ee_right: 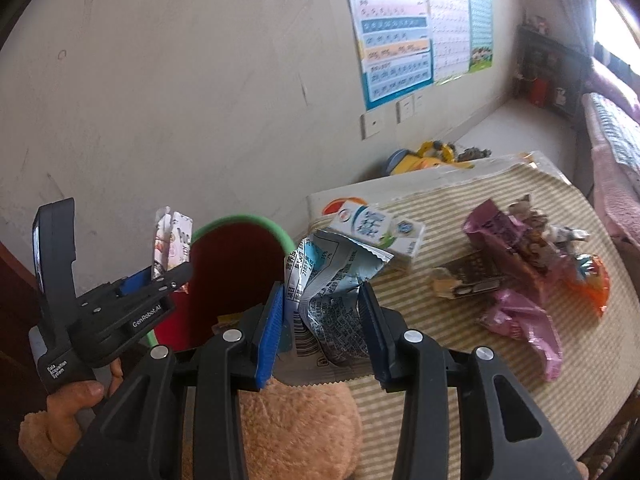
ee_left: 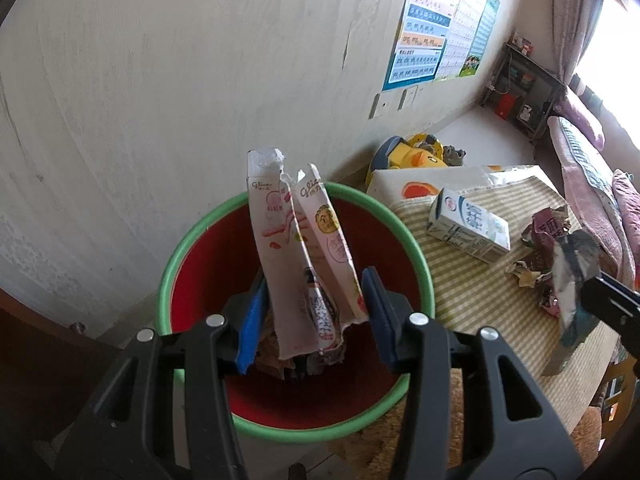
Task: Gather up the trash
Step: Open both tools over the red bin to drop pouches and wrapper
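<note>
In the left wrist view my left gripper (ee_left: 316, 316) is shut on a torn pink-and-white snack box (ee_left: 296, 256), which stands upright over the mouth of a red bin with a green rim (ee_left: 180, 248). My right gripper (ee_right: 324, 320) is shut on a crumpled blue-and-silver wrapper (ee_right: 332, 288), just right of the bin (ee_right: 240, 264) and above the table edge. The right wrist view also shows the left gripper (ee_right: 160, 276) with the box (ee_right: 172, 244) at the bin's left side. At the right edge of the left wrist view, the right gripper (ee_left: 588, 292) carries the wrapper (ee_left: 576, 280).
On the striped tablecloth (ee_right: 460, 360) lie a white-and-blue milk carton (ee_right: 376, 232), a purple wrapper (ee_right: 516, 248), a pink wrapper (ee_right: 520, 320), an orange wrapper (ee_right: 592, 284) and a dark card piece (ee_right: 468, 276). A brown plush (ee_right: 296, 428) sits below my right gripper. A yellow toy (ee_left: 416, 152) lies by the wall.
</note>
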